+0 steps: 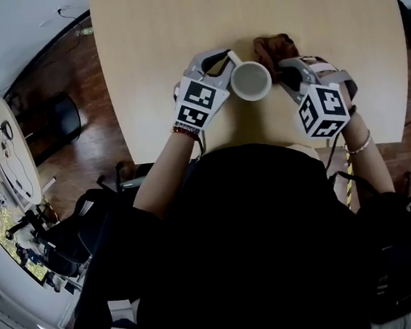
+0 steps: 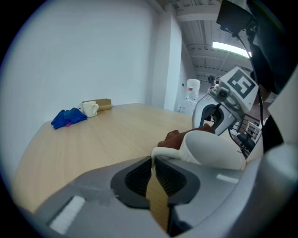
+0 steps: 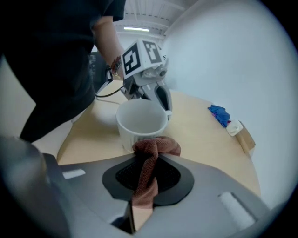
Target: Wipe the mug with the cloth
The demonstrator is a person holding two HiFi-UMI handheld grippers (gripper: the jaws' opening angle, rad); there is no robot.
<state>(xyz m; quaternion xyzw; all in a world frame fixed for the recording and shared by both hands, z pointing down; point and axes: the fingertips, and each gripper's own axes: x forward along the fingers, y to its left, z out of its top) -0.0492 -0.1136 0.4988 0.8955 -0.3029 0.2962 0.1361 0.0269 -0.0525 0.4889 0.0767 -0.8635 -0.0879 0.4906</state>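
Note:
A white mug [image 1: 251, 81] stands upright near the front edge of the light wooden table [image 1: 162, 33]. My left gripper [image 1: 229, 57] is shut on its handle; in the left gripper view the thin white handle [image 2: 163, 152] sits pinched between the dark pads, with the mug body [image 2: 214, 149] just to the right. My right gripper [image 3: 148, 160] is shut on a brown cloth [image 3: 152, 149], whose bunched end touches the mug's near wall [image 3: 139, 122]. From the head view, the cloth [image 1: 275, 47] lies against the mug's far right side, ahead of the right gripper [image 1: 285, 73].
Far across the table lie a blue cloth [image 2: 69, 117], a small cream mug [image 2: 91, 109] and a brown box [image 2: 103, 103]. The table's front edge runs right below both grippers. A dark chair [image 1: 62, 118] stands on the floor to the left.

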